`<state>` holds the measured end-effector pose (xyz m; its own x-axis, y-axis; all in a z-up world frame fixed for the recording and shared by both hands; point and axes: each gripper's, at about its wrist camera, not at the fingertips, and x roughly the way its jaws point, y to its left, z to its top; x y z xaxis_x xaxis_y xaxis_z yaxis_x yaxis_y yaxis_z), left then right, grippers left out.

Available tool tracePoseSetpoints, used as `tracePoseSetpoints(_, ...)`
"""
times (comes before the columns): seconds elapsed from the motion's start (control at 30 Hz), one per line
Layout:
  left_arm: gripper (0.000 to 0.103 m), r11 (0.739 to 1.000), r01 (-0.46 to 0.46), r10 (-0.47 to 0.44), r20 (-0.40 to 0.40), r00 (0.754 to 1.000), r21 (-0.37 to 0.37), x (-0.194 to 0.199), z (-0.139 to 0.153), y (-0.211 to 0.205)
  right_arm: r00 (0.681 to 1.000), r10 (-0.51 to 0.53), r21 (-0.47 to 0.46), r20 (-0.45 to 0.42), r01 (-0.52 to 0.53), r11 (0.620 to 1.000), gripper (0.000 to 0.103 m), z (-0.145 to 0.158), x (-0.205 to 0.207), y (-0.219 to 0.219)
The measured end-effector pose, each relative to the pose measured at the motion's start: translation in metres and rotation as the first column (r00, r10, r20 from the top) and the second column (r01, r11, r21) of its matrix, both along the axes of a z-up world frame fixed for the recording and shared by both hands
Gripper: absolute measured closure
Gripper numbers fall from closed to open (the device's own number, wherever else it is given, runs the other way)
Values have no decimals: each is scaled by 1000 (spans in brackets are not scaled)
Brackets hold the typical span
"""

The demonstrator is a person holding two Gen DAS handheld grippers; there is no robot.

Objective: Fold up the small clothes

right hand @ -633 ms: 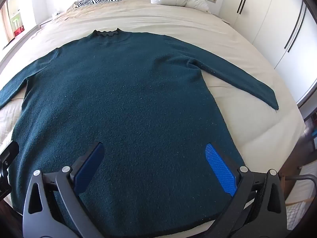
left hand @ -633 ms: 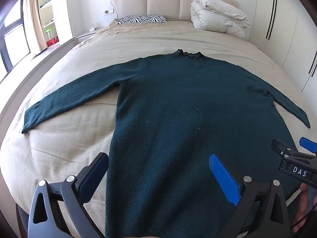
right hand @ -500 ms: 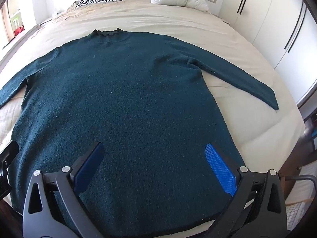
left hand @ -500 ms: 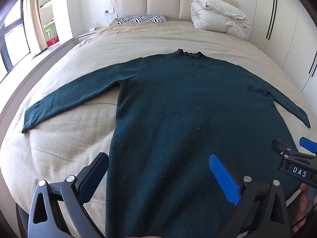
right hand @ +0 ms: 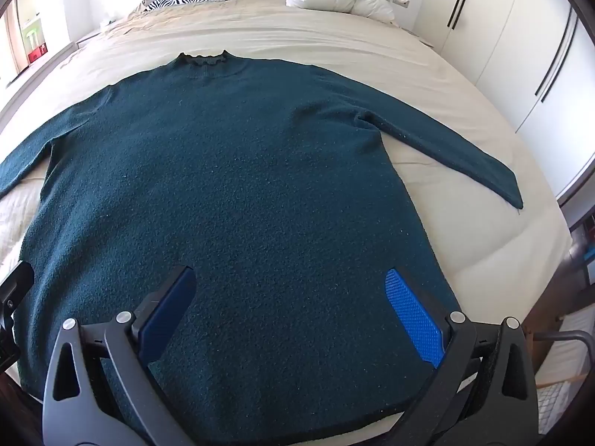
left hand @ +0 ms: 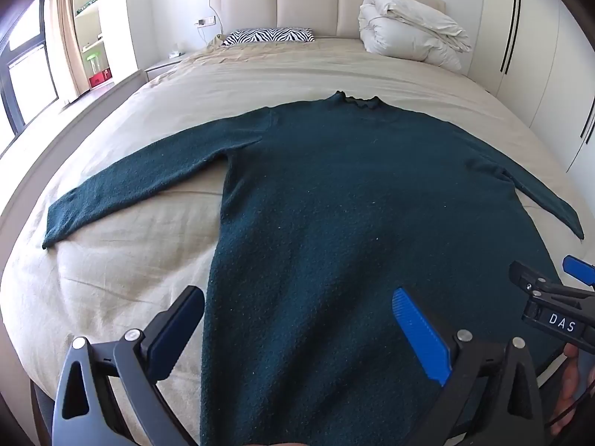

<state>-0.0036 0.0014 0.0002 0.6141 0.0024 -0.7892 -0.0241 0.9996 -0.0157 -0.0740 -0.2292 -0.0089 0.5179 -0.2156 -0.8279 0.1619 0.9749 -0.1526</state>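
Observation:
A dark teal long-sleeved sweater (left hand: 353,204) lies flat and face up on the beige bed, collar away from me, both sleeves spread out to the sides; it also shows in the right wrist view (right hand: 230,186). My left gripper (left hand: 297,327) is open and empty, held above the hem's left part. My right gripper (right hand: 293,308) is open and empty, held above the hem's right part; it shows at the right edge of the left wrist view (left hand: 546,297).
The beige bed (left hand: 111,260) has a zebra-print pillow (left hand: 269,36) and a folded white duvet (left hand: 409,42) at the headboard. White wardrobes (right hand: 520,55) stand to the right. A window and shelves (left hand: 89,37) are at the left.

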Motion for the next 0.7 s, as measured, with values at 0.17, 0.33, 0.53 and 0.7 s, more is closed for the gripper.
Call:
tracePoseSetpoints(0.17,0,1000,-2,2,-1,1000,-1,-2,1,1,1000,4,-1,-1,-4,1000,0,1,0,-1)
tracePoseSetpoints(0.33,0,1000,0,0,-1,1000,0,0,0,0,1000,4,-3,0,-4,1000,0,1,1,-1)
tracePoseSetpoints(0.53,0,1000,-3,3,-2,1000,-2,0,-1,3,1000,6,-5,0,-6,1000,0,2,0,0)
tracePoseSetpoints(0.7,0,1000,-3,3,-3,1000,-4,-1,-1,5,1000,7,-6,-1,-7,1000,0,2,0,0)
